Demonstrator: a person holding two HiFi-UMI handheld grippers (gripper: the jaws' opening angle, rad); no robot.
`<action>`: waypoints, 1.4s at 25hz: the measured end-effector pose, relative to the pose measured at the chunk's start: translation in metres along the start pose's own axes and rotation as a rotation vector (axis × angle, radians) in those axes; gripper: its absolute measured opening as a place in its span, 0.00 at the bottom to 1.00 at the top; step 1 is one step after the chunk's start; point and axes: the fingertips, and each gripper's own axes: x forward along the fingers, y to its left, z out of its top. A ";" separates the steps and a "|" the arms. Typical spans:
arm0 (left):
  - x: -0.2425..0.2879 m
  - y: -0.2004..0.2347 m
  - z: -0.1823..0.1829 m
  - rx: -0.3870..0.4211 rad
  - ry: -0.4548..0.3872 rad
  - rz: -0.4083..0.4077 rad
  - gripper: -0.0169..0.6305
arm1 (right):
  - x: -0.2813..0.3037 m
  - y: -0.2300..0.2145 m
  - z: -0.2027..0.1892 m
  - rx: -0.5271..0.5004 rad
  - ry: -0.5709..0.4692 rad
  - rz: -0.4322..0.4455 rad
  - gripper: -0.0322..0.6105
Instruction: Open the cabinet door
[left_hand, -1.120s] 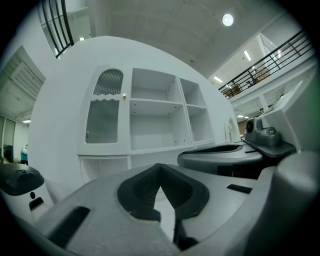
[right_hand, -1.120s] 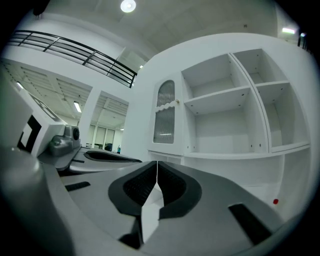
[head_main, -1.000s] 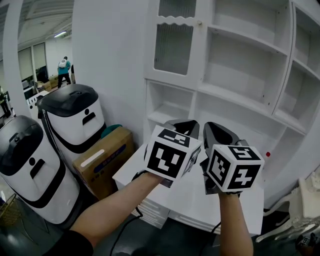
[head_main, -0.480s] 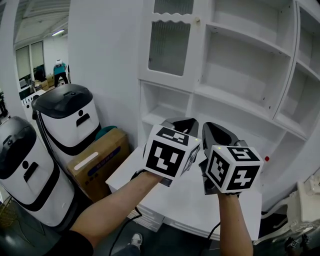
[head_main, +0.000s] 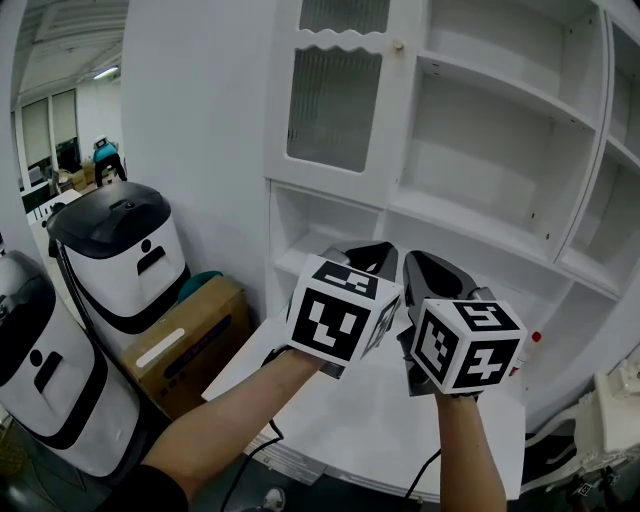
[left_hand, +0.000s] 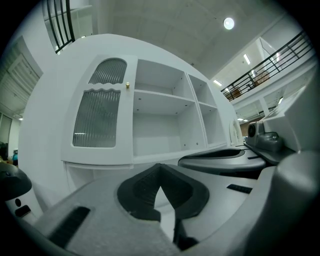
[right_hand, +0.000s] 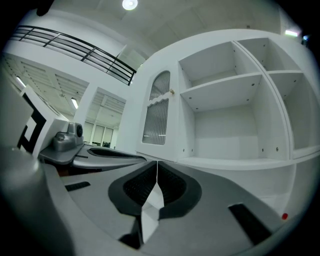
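A white cabinet door (head_main: 335, 100) with a ribbed glass pane stands closed at the upper left of the shelf unit, its small brass knob (head_main: 398, 45) near the top right corner. The door (left_hand: 100, 125) and knob (left_hand: 127, 85) also show in the left gripper view, and the door (right_hand: 159, 117) in the right gripper view. My left gripper (head_main: 372, 250) and right gripper (head_main: 420, 262) are held side by side below the door, well short of it. Both are shut with nothing between the jaws.
Open white shelves (head_main: 490, 150) fill the unit right of the door. A white counter (head_main: 400, 400) juts out below the grippers. Two white-and-black machines (head_main: 125, 250) and a cardboard box (head_main: 185, 340) stand on the floor at the left.
The view has shifted closer to the cabinet and rightward; the machines and box slid left in frame. Both grippers keep their pose, shut.
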 end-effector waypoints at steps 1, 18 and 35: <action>0.004 0.005 0.001 0.001 -0.005 -0.002 0.03 | 0.006 -0.001 0.001 -0.001 -0.003 -0.003 0.08; 0.044 0.073 0.066 0.074 -0.185 -0.073 0.03 | 0.083 -0.003 0.052 -0.045 -0.087 -0.071 0.08; 0.062 0.095 0.135 0.224 -0.365 -0.054 0.03 | 0.109 -0.013 0.102 -0.083 -0.205 -0.074 0.09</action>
